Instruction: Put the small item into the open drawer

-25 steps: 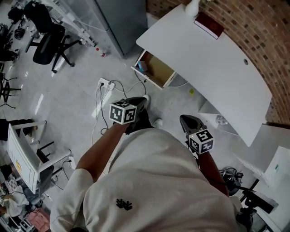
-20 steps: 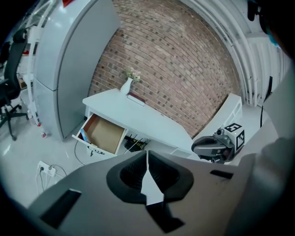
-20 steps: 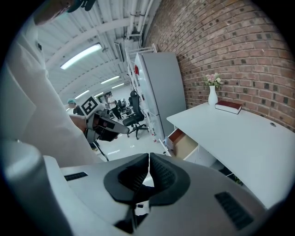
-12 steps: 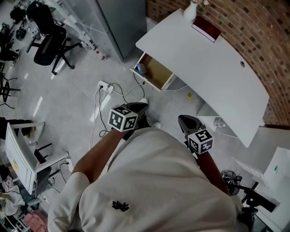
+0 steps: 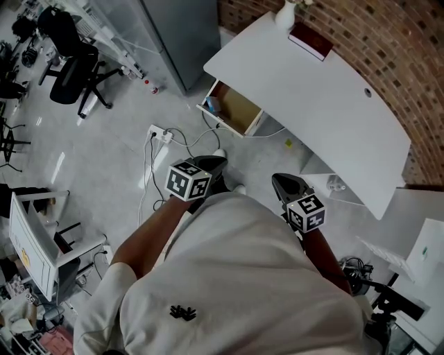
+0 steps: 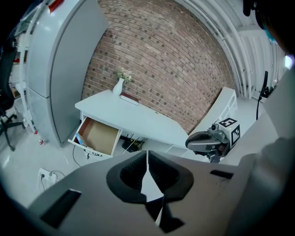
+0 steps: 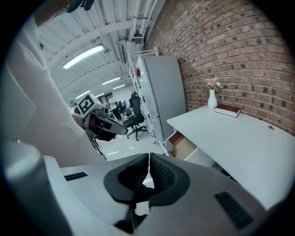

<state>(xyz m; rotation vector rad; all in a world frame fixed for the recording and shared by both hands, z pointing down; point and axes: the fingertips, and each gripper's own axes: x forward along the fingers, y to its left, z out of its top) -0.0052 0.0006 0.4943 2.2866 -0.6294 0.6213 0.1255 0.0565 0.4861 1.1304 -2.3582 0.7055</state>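
1. My left claw has its jaws pressed together, pad against pad. There is nothing between them.
2. My right claw is closed the same way and carries nothing.
3. In the head view both claws hang close in front of the person's light shirt, left and right of the body. They are over the floor and well apart from the table.
4. The white table stands against the brick wall.
5. At its far end are a white vase with flowers and, just beside it, a dark red book lying flat.
6. The drawer sticks out from under the table's near-left edge, pulled open, with its brown bottom showing.
7. A small blue item lies inside the drawer, tucked into the corner at its outer end, away from the table. It is too small for me to tell what it is.
8. The rest of the drawer bottom looks bare.
9. Neither claw is near the drawer; it lies ahead of my left claw.
10. On the floor between the drawer and my left claw, a white power strip lies with cables trailing from it.
11. A tall grey cabinet stands left of the table, and a black office chair sits farther left.
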